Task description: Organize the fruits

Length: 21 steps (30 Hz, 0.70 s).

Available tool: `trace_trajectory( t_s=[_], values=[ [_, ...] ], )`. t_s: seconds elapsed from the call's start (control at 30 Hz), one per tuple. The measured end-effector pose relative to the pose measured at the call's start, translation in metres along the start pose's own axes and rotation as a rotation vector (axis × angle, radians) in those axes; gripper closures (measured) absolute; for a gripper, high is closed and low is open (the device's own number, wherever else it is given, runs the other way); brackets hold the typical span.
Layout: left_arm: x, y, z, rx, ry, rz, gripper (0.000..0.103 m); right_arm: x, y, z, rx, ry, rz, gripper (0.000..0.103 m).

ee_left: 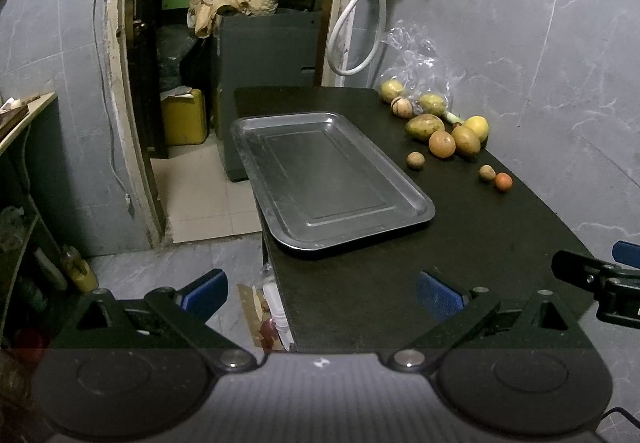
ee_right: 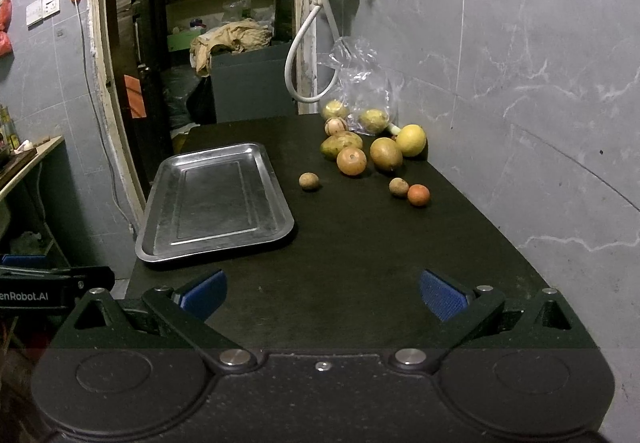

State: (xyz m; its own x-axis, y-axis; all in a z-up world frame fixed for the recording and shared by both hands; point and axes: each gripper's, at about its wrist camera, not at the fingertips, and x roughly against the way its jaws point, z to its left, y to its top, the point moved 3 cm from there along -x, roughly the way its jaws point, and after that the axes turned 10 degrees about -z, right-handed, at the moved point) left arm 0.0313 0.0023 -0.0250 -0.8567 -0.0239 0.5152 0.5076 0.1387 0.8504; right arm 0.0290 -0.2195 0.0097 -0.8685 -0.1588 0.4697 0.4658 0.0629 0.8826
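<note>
Both grippers, left (ee_left: 322, 293) and right (ee_right: 322, 295), hang spread and empty at the bottom of frame. The tray (ee_right: 160, 239) lies bare at centre left; fruits (ee_right: 386, 153) cluster upper right. Best start with the nearest: the small orange (ee_right: 418, 195), pinched gently.

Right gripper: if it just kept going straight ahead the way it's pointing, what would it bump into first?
The open right gripper looks along bare black table. Probably the way is free until the fruit pile, perhaps the orange fruit. The tray lies off to its left. Depth is unclear.
</note>
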Motion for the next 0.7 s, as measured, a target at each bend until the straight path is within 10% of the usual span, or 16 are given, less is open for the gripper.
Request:
trace_trajectory(
  t_s=[0.7],
  values=[
    [-0.0009,-0.0003,0.0004,-0.002,0.008,0.007,0.0,-0.0008,-0.0009,-0.0027,-0.005,-0.001,0.003,0.0]
  ],
)
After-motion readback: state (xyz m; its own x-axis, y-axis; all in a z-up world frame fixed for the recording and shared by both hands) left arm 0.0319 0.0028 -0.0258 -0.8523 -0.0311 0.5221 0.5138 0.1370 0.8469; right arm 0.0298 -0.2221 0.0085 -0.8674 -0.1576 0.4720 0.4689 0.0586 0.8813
